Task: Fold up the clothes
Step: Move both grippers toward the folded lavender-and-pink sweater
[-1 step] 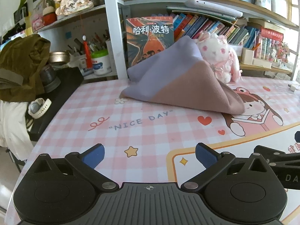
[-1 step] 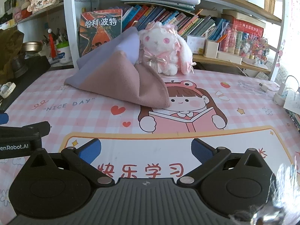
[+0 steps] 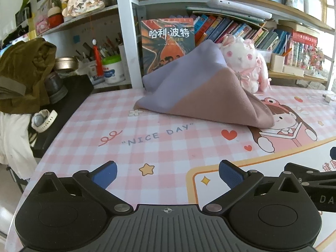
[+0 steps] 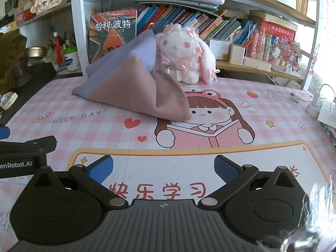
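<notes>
cloth (image 3: 201, 92): soft felt-like fabric, lilac on the left, dusty pink on the right; heaped in a tent shape at the far side of the mat, leaning on the book and touching the plush; not held by either gripper
mat (image 3: 159, 153): smooth pink-and-white check; print reads "NICE DAY"; hearts, a star, cartoon girl with a frog hat reading a book; near part in the right view has red characters 快乐学习 in a yellow-bordered white panel
book (image 3: 168, 42): stands upright behind the cloth; dark orange cover, white title 哈利·波特
plush (image 4: 182, 56): fluffy white rabbit, pink eyes, pink ribbons; just right of the cloth
shelf (image 4: 252, 67): wood boards, white metal posts; row of slanted book spines, small boxes; spine text too small to read
left gripper (image 3: 168, 175): black plastic body, blue ribbed pads; jaws spread wide, nothing between them; near edge of the mat, well apart from the cloth
right gripper (image 4: 163, 169): same build; jaws wide apart, empty; over the white panel, well apart from the cloth
label: partial "enRobot.AI" in white on the left gripper's body, seen at the left of the right view
watch (image 3: 43, 121): white strap, round face; on the black surface far left
</notes>
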The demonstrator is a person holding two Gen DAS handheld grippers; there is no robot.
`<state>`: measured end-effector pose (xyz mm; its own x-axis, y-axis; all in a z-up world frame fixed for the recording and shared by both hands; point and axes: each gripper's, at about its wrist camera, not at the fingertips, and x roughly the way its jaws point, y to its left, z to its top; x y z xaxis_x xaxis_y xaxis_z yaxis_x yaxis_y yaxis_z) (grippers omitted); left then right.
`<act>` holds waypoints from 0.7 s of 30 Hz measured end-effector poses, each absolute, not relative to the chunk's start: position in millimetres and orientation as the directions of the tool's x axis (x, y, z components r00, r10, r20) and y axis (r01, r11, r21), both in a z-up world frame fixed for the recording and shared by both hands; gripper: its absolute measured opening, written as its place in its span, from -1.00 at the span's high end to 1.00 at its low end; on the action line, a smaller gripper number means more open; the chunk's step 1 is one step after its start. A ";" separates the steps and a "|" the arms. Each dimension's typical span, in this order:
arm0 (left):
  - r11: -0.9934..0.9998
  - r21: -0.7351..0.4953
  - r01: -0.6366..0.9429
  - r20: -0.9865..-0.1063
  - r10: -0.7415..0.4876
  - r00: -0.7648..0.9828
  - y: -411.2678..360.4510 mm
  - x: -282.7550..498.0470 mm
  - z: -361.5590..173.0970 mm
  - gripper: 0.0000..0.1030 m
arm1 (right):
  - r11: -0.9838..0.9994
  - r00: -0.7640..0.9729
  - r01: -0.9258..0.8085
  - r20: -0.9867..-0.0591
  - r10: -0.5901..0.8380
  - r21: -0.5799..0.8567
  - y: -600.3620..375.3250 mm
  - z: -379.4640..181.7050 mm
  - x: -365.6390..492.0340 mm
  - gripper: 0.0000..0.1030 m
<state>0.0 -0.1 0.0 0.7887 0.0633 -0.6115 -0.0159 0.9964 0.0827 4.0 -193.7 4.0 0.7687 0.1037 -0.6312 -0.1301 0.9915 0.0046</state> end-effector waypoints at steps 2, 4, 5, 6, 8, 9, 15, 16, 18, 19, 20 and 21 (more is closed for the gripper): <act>0.997 0.076 -0.022 -0.616 0.064 0.785 -0.2 -0.1 -0.1 -1.00 | 0.991 0.766 -0.131 -0.634 0.106 0.009 -194.1 3.9 4.3 -1.00; 0.997 0.071 -0.021 -0.623 0.061 0.780 -3.3 2.2 0.5 -1.00 | 0.991 0.763 -0.131 -0.637 0.109 0.013 -194.4 3.8 4.7 -1.00; 0.998 0.064 -0.016 -0.624 0.053 0.780 -2.8 1.5 0.8 -1.00 | 0.991 0.762 -0.131 -0.638 0.110 0.015 -194.6 3.7 4.9 -1.00; 0.998 0.056 -0.011 -0.624 0.044 0.780 -2.4 0.7 1.0 -1.00 | 0.991 0.761 -0.132 -0.639 0.112 0.017 -194.8 3.7 5.0 -1.00; 0.999 0.049 0.000 -0.627 0.031 0.779 -3.9 1.0 -1.7 -1.00 | 0.991 0.758 -0.132 -0.642 0.114 0.021 -195.1 3.6 5.4 -1.00; 0.999 0.047 0.001 -0.627 0.029 0.778 -4.3 0.4 -1.6 -1.00 | 0.991 0.758 -0.132 -0.642 0.115 0.021 -195.4 3.6 5.5 -1.00; 0.999 0.038 0.012 -0.638 0.015 0.770 -4.7 3.3 -4.8 -1.00 | 0.991 0.758 -0.134 -0.643 0.114 0.019 -195.9 2.8 7.0 -1.00; 0.999 0.039 0.013 -0.638 0.015 0.770 -5.4 3.3 -4.9 -1.00 | 0.991 0.757 -0.134 -0.643 0.115 0.019 -196.0 2.5 7.4 -1.00; 0.999 0.040 0.014 -0.639 0.015 0.769 -6.6 3.4 -4.8 -1.00 | 0.991 0.758 -0.135 -0.643 0.115 0.017 -196.0 2.7 7.8 -1.00; 0.999 0.040 0.014 -0.640 0.014 0.768 -7.2 3.4 -4.6 -1.00 | 0.991 0.758 -0.136 -0.642 0.115 0.017 -196.2 2.9 7.6 -1.00; 0.999 0.042 0.011 -0.639 0.018 0.769 -7.5 3.2 -4.5 -1.00 | 0.990 0.758 -0.137 -0.642 0.116 0.018 -196.7 2.9 7.7 -1.00; 0.999 0.045 0.008 -0.639 0.023 0.769 -7.8 3.0 -4.5 -1.00 | 0.990 0.757 -0.137 -0.643 0.116 0.018 -197.1 2.9 7.8 -1.00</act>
